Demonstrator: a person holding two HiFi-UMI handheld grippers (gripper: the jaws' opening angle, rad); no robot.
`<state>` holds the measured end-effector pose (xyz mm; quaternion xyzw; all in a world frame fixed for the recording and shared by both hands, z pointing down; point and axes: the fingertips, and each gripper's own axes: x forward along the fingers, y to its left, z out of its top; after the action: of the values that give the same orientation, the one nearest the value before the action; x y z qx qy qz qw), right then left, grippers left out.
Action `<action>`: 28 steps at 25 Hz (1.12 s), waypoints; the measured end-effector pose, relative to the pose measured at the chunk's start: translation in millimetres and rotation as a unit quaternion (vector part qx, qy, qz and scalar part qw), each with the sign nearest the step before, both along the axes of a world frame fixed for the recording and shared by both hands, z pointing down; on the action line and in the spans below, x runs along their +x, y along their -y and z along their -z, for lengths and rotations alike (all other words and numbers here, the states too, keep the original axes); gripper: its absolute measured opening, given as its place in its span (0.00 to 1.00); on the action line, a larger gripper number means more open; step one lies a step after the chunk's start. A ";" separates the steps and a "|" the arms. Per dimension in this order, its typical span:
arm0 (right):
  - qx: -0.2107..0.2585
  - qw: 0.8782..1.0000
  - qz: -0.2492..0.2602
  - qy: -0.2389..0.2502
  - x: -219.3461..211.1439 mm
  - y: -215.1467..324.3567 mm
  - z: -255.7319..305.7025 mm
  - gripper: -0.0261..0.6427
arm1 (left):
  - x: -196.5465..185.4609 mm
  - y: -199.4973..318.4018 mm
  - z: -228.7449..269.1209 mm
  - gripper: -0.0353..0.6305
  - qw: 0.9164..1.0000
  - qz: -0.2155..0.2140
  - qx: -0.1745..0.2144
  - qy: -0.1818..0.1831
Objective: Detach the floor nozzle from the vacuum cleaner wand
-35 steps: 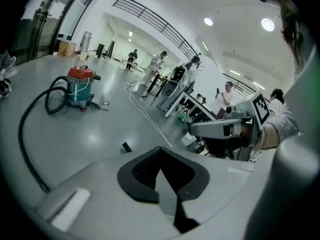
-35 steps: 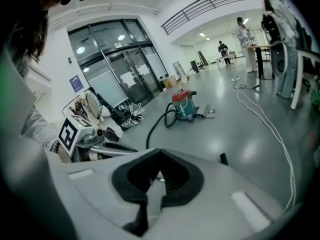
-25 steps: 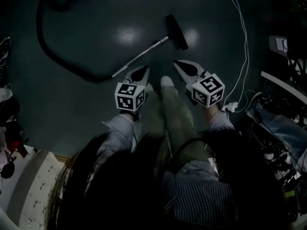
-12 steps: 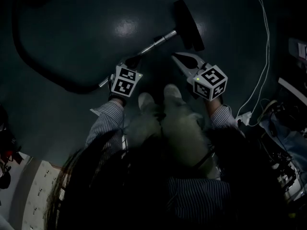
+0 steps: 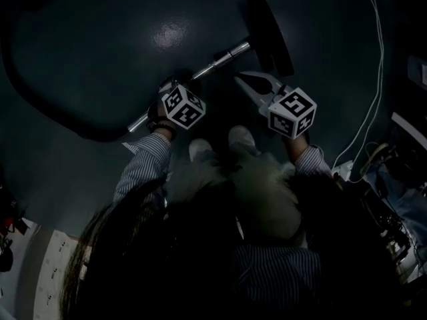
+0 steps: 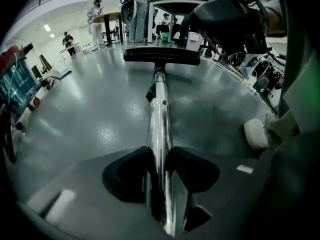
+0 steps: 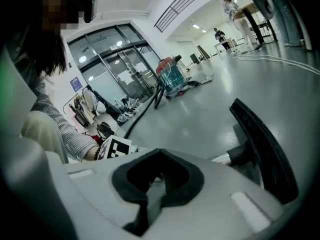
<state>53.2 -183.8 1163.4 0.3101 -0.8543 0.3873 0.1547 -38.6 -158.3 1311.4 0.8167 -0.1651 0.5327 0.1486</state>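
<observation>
The black floor nozzle (image 5: 270, 35) lies on the dark floor, joined to the shiny metal wand (image 5: 223, 59). My left gripper (image 5: 177, 84) points steeply down over the wand's middle. In the left gripper view its jaws (image 6: 160, 156) have just been opening and straddle the wand (image 6: 159, 119), which runs up to the nozzle (image 6: 161, 56). I cannot see the pads pressing on it. My right gripper (image 5: 241, 80) is shut and empty, just right of the wand near the nozzle. Its view shows the shut jaws (image 7: 159, 151) with the nozzle (image 7: 262, 144) close on the right.
The black hose (image 5: 40, 92) curves off to the left from the wand's near end. A white cable (image 5: 377, 65) runs down the right side. The person's shoes (image 5: 200, 149) stand just behind the grippers. The vacuum body (image 7: 170, 79) stands far off across the floor.
Both grippers have come down to the wand as the person crouched. The left gripper has rolled and moved from beside the wand to over it. The right one has neared the nozzle.
</observation>
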 end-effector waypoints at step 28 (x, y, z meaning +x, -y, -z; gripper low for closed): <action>0.020 0.999 -0.037 0.033 4.6 22.1 135.7 0.04 | 1.3 20.5 138.5 0.32 0.992 0.049 -0.066 -0.095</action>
<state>57.8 -205.8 1027.6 0.3313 -0.8544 0.3860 0.1060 -37.3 -178.8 1172.9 0.8430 -0.1545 0.4542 0.2431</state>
